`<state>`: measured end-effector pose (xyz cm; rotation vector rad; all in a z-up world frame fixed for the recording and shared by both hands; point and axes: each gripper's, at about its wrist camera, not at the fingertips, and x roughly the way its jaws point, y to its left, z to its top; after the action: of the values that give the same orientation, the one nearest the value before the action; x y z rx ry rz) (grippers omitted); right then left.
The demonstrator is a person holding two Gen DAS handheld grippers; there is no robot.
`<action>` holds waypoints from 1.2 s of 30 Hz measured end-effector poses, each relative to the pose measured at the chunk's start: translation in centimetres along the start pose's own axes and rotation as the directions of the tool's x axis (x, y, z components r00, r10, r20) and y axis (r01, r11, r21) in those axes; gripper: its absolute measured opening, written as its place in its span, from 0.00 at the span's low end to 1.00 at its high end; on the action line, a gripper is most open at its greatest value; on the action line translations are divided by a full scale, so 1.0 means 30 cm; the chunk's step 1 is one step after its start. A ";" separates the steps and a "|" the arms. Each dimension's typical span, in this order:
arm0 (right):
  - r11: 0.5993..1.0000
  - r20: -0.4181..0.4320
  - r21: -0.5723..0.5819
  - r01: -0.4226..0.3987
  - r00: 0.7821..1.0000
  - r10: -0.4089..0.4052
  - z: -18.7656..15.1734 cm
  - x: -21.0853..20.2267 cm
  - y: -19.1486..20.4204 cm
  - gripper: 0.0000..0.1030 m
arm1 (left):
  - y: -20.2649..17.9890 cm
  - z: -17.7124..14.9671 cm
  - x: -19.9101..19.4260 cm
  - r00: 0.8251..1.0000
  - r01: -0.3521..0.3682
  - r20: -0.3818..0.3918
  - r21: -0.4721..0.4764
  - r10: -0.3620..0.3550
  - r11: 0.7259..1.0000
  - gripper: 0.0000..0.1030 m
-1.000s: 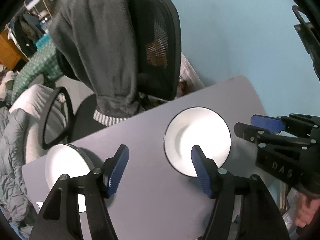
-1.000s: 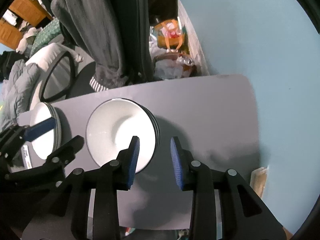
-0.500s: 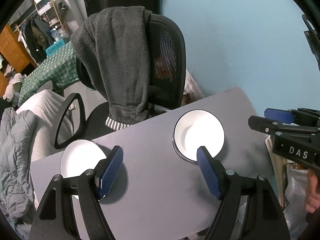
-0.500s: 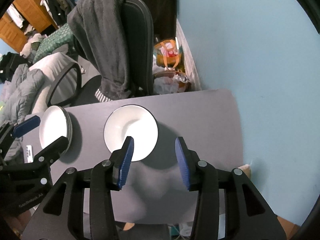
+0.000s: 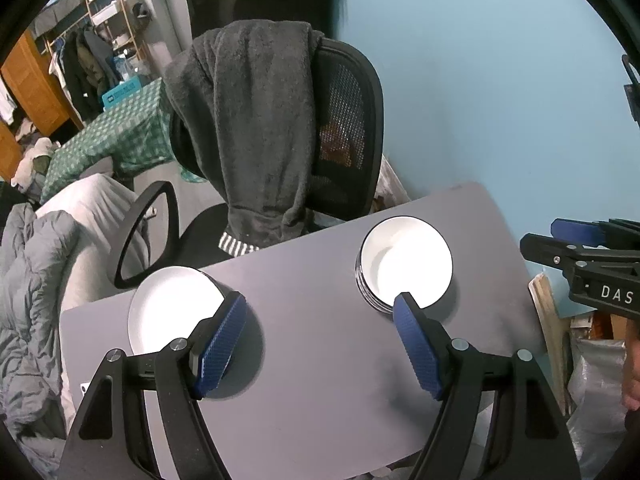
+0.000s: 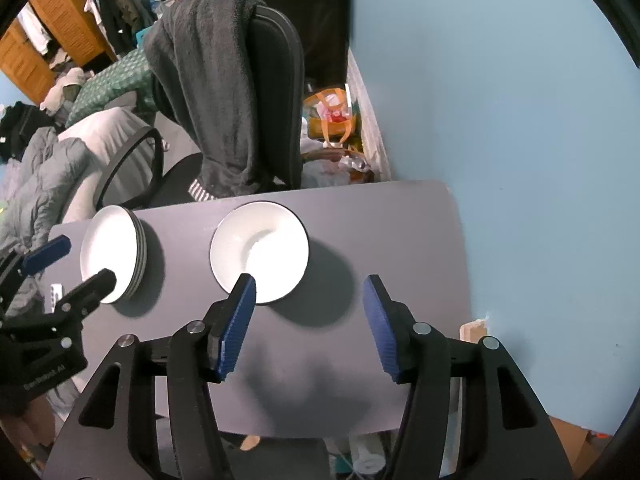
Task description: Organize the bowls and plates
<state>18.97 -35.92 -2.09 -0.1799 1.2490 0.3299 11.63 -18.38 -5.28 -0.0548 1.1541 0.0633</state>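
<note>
Plate stack (image 5: 172, 304): white plates with dark rims, near the counter's left edge, towards its far side.
Left gripper (image 5: 320, 344): above the counter (image 5: 320, 400), blue fingers (image 5: 222, 344) spread wide, nothing between them.
Bowl stack (image 5: 406, 266): white bowls with dark rims, nested, towards the counter's far right corner, well apart from the plates.
Right gripper (image 6: 310, 324): above the counter's right half, fingers (image 6: 240, 320) apart and empty, their jaws have just been opening.
Chair (image 5: 344, 132): black mesh office chair beyond the far edge, a grey garment (image 5: 256, 128) draped over its back.
</note>
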 end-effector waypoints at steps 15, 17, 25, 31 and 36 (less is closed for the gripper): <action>1.000 -0.029 -0.022 0.016 0.999 -0.016 -0.007 0.040 -0.051 0.62 | 0.008 0.005 0.076 0.995 0.070 -0.071 -0.048 -0.073 0.996 0.75; 0.999 -0.040 -0.033 0.009 0.999 -0.011 0.001 0.063 -0.066 0.62 | 0.009 0.009 0.099 0.993 0.075 -0.081 -0.061 -0.080 0.995 0.75; 0.996 -0.092 -0.062 -0.071 0.994 0.065 0.054 0.200 -0.101 0.62 | -0.012 0.024 0.233 0.987 0.075 -0.135 -0.103 -0.089 0.992 0.75; 0.984 -0.119 -0.149 -0.102 0.989 0.084 0.086 0.318 -0.077 0.62 | -0.036 0.019 0.353 0.978 0.029 -0.202 -0.134 -0.056 0.991 0.75; 0.966 -0.162 -0.217 -0.142 0.981 0.108 0.111 0.412 -0.046 0.62 | -0.054 0.011 0.434 0.968 0.019 -0.243 -0.156 -0.057 0.988 0.75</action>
<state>25.85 -34.37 -12.87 -0.3277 1.3724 0.5789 17.30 -19.68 -17.04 -0.2264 1.3956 0.1136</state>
